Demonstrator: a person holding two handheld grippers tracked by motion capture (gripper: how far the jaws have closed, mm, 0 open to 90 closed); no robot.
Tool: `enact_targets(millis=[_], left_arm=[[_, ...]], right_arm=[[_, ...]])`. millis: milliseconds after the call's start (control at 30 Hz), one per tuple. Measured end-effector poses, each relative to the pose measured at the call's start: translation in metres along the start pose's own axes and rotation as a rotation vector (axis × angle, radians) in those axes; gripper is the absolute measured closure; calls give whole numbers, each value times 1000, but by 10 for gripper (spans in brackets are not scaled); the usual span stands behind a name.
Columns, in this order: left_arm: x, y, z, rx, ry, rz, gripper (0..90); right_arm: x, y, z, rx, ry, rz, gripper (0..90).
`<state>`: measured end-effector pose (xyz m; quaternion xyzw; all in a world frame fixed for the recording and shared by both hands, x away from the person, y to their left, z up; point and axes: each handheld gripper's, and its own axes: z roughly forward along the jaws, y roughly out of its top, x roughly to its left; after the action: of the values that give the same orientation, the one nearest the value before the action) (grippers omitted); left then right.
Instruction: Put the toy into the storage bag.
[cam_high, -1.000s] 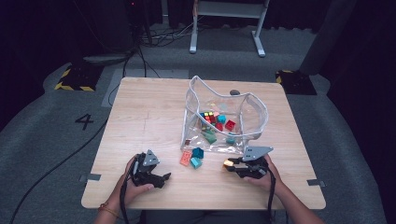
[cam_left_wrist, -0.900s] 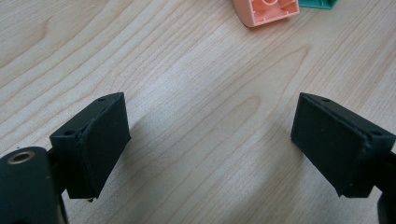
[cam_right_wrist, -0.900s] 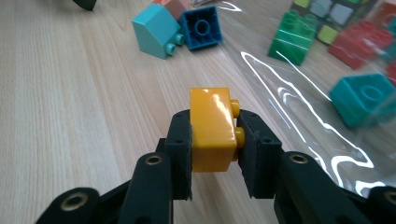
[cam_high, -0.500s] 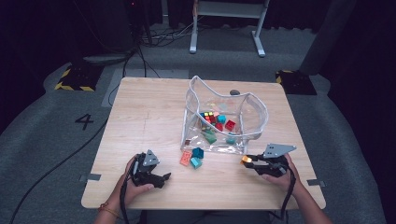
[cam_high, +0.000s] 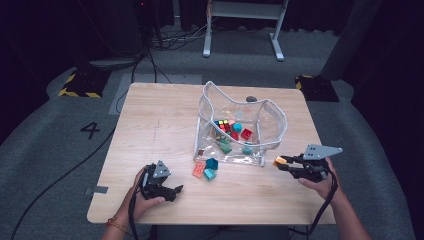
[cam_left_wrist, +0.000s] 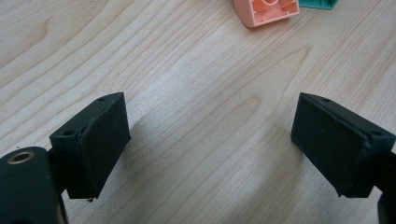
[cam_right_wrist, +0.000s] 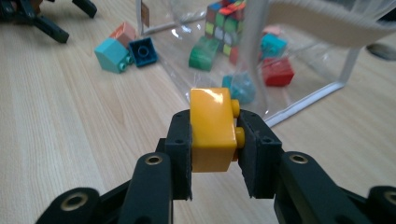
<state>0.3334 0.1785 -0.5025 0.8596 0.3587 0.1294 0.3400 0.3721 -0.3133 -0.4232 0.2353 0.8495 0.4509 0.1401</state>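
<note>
My right gripper is shut on a yellow-orange brick, held above the table to the right of a clear plastic bag; from above the same brick shows at the tip of the right gripper. Inside the bag lie several coloured bricks and a colour cube. Three bricks lie outside its front left corner: a salmon one, a dark teal one and a light teal one. My left gripper rests on the table near the front left, open, with bare wood between its jaws.
The bag stands upright with its mouth open and a white-edged rim. The table's front edge runs just below both hands. A dark round mark sits on the wood behind the bag. Floor cables and a metal stand lie beyond the table.
My right gripper has carried the yellow-orange brick rightward and upward, away from the bag's front right corner. The left gripper has stayed put.
</note>
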Motion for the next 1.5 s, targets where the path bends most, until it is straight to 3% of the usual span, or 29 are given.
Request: enact_targets(millis=[233,433,500,533,767,1000,1133,1300,1333,1500], left_arm=[[0,0,0,1,-1,0,116],[0,0,0,0,0,0,117],[0,0,0,0,0,0,116],[0,0,0,0,0,0,116],[0,0,0,0,-1,-2,116],[0,0,0,0,0,0,117],[0,0,0,0,0,0,116],[0,0,0,0,0,0,116],[0,0,0,0,0,0,116],[0,0,0,0,0,0,116]], right_arm=[[-11,27,-25,-26,-32,-16,676],[-13,54,-42,-59,-23,-48,676],[-13,58,-43,-59,-18,-41,676],[-14,70,-44,-61,-14,-58,676],[-18,104,-39,-53,-6,-100,676],[-27,136,-20,-27,14,-163,676],[-32,149,-6,19,29,-193,677],[-39,159,11,62,38,-199,677],[-43,164,22,95,37,-203,677],[-45,173,44,131,54,-189,677]])
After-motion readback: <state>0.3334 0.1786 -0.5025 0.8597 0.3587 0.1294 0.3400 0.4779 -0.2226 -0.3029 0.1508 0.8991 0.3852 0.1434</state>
